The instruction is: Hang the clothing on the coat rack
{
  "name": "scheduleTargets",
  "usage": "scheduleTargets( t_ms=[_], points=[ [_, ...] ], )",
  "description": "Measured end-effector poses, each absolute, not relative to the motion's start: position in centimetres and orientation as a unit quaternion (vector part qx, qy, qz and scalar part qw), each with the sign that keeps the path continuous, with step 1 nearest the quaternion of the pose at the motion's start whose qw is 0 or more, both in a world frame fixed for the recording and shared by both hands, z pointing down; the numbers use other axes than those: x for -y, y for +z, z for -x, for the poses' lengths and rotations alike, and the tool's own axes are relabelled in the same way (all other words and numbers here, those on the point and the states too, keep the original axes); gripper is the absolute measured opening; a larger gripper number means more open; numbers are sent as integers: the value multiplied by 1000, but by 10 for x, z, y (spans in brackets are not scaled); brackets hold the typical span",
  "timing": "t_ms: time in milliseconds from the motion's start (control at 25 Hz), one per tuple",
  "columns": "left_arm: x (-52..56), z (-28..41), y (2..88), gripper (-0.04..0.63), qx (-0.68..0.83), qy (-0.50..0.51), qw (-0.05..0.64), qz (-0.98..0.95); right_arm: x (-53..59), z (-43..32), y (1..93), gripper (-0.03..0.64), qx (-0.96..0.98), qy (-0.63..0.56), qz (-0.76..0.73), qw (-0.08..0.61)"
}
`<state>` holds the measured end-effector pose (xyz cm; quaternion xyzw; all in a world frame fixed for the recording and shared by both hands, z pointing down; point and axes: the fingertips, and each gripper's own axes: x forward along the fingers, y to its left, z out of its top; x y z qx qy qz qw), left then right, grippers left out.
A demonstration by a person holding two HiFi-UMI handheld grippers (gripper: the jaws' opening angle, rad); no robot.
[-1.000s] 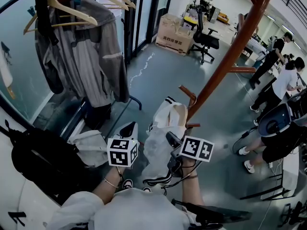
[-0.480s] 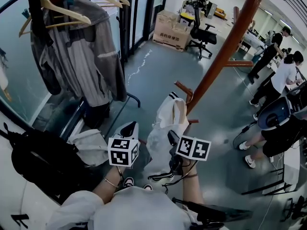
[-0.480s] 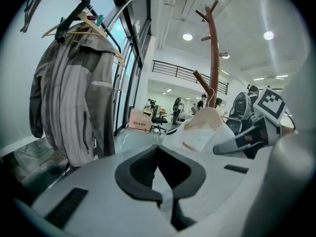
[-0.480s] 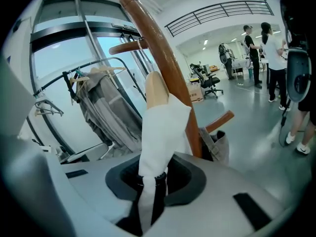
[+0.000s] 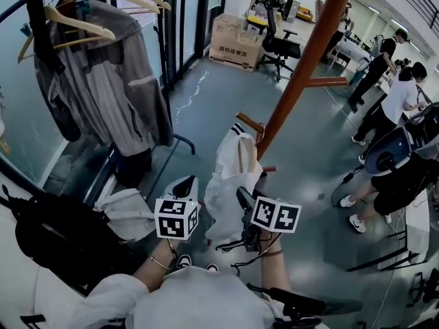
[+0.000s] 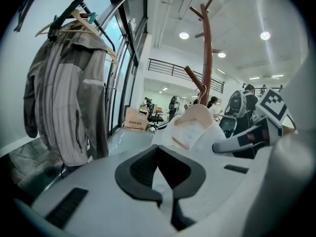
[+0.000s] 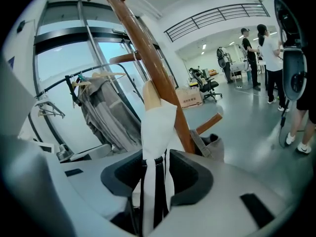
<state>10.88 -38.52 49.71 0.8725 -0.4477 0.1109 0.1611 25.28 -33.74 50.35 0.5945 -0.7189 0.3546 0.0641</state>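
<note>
Your right gripper (image 7: 155,177) has just been opening and stands wide around the white garment (image 5: 230,177) draped on the coat rack (image 5: 302,67). Your left gripper (image 6: 165,181) pinches its fabric.

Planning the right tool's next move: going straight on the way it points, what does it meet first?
The white garment, hanging between the right tool's jaws, which have just been opening. Behind it, probably the coat rack's brown pole.
</note>
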Motion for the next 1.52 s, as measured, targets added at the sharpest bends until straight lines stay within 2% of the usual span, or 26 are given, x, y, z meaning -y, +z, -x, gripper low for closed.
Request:
scheduleTargets(
  t_ms=[240,600,960,1520],
  points=[
    [381,-126,492,8,437,105,158,-879,329,-264,488,195,735,310,-598,80],
    [371,-149,481,8,431,91,155,-884,315,-287,463,196,738,297,-604,54],
    [359,-166,485,8,434,96,156,-882,299,-331,481,76,697,318,-642,38],
    [348,-180,478,8,439,114,146,-879,293,-351,497,25,692,324,-646,9]
  ],
)
